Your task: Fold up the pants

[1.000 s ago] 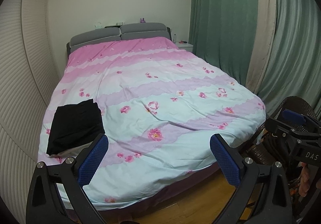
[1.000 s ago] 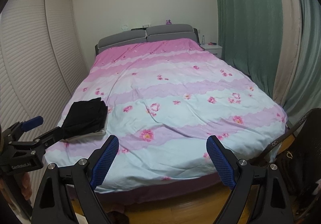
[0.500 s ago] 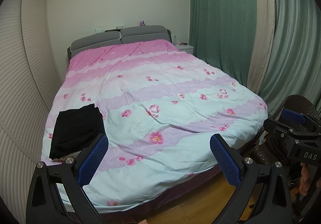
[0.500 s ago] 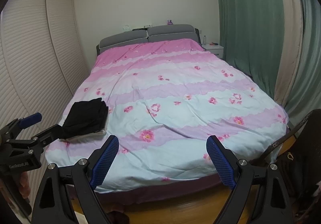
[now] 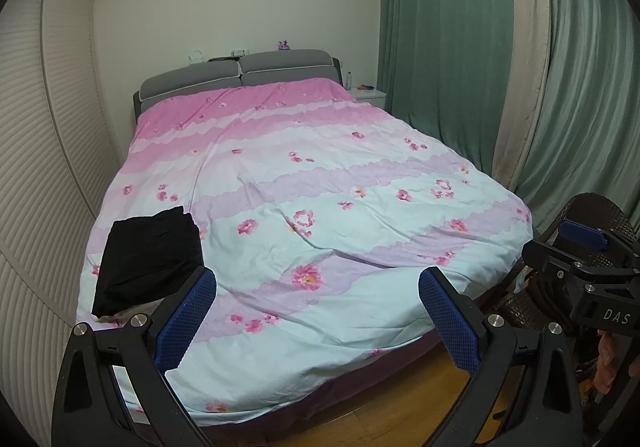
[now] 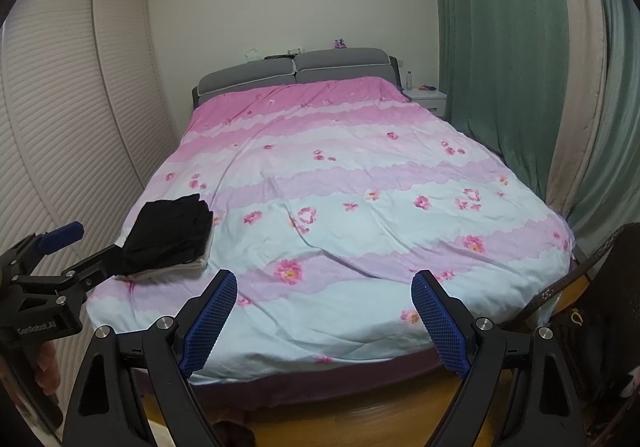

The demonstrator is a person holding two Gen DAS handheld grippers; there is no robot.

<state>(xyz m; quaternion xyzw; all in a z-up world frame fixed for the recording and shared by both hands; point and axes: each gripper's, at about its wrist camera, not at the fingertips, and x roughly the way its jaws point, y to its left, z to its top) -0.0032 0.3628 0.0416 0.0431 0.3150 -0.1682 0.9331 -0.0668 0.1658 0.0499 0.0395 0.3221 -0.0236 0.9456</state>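
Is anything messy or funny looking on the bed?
Nothing really stands out. The black folded pants sit in a fairly neat stack on something light-coloured near the bed's front left corner. The flowery duvet has only a few soft wrinkles. Both the left gripper and right gripper are open and empty.

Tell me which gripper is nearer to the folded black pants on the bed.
Left. The left gripper hangs off the bed's foot with the black pants just beyond its left finger. The right gripper is farther to the right; neither touches them.
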